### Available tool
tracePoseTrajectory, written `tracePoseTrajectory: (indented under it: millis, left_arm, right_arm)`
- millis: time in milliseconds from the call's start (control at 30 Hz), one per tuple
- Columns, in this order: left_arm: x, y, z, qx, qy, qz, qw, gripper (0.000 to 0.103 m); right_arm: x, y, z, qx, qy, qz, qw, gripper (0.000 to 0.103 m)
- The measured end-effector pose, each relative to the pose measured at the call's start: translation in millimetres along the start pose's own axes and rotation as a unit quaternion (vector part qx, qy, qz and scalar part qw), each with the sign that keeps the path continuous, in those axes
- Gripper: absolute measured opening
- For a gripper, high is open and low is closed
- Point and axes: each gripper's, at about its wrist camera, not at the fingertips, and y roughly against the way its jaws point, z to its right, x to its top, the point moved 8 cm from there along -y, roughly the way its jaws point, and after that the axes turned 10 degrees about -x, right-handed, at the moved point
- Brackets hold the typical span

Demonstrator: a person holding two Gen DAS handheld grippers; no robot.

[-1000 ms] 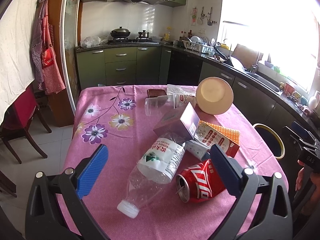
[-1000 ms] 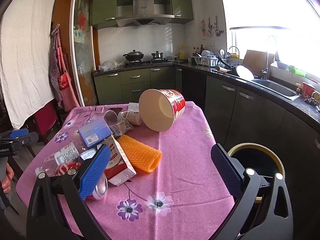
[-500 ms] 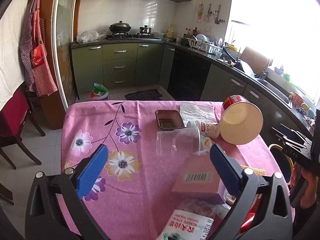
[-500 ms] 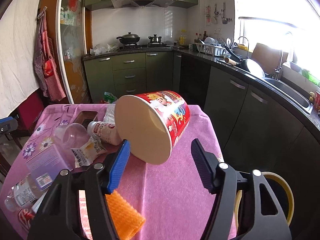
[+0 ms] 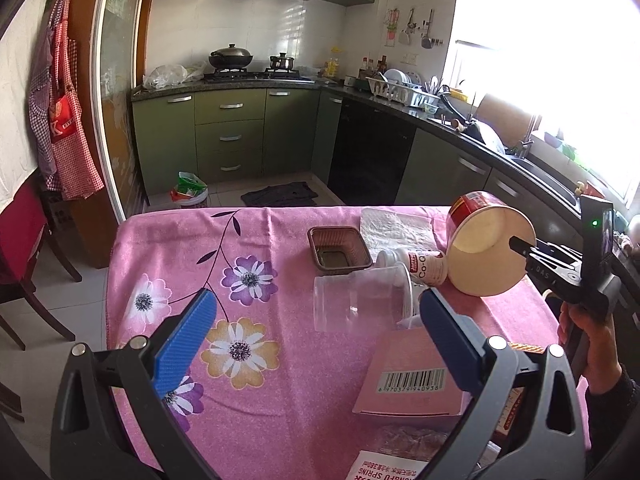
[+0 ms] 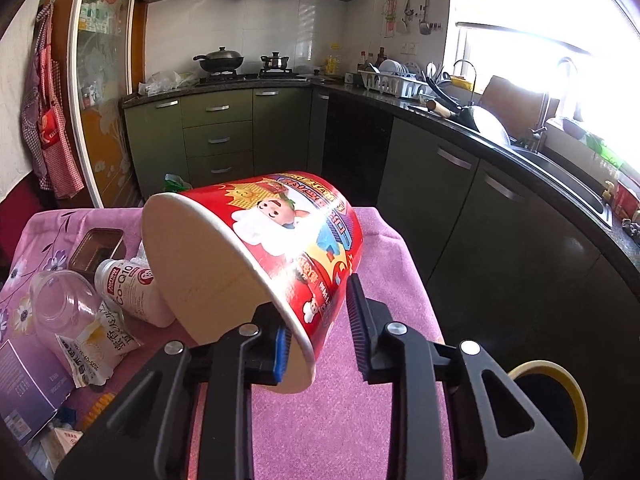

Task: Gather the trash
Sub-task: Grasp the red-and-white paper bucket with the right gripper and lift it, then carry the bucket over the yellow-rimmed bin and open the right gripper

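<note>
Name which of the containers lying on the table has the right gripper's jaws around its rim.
The big red noodle cup: the right gripper is closing on its rim. The clear plastic cup and white Co-Q10 bottle lie untouched.

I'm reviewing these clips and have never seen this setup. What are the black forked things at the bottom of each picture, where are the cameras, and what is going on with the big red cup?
No robot here: a person holds a two-finger gripper in each hand, each with a camera looking along its fingers. The left gripper stands open over the pink tablecloth, holding nothing. On the cloth lie a clear plastic cup, a small white bottle, a brown tray and a pink box. The right gripper is closing on the rim of the red noodle cup, which lies on its side; the outer finger has not yet touched its wall. A yellow-rimmed bin waits beside the table.
</note>
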Motion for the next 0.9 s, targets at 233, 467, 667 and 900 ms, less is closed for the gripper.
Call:
tracePoseTrajectory:
  millis: [233,467,667,900]
  left_arm:
    - [-1.0,0.2,0.3,-0.005,0.000,0.001,1.0000,0.097]
    - [-1.6,0.0,1.9,-0.007,-0.005,0.002,1.0000,0.097]
    - [-2.4,1.2,4.5,-0.012,-0.008,0.002,0.9999,0.097]
    - [-1.2,7.0,13.6,-0.018,-0.019,0.009,0.9996,0.097]
  right_arm:
    - [10.4,0.7,7.0,-0.005,-0.009,0.001,1.000,0.010]
    - [25.7,-6.9,24.0,0.042,-0.042,-0.051,0.997,0.004]
    - [27.7,4.0,68.6,0.082,-0.086,-0.104,0.987,0.004]
    - [0.2,30.5,195.2,0.054,-0.158,-0.181,0.969,0.004]
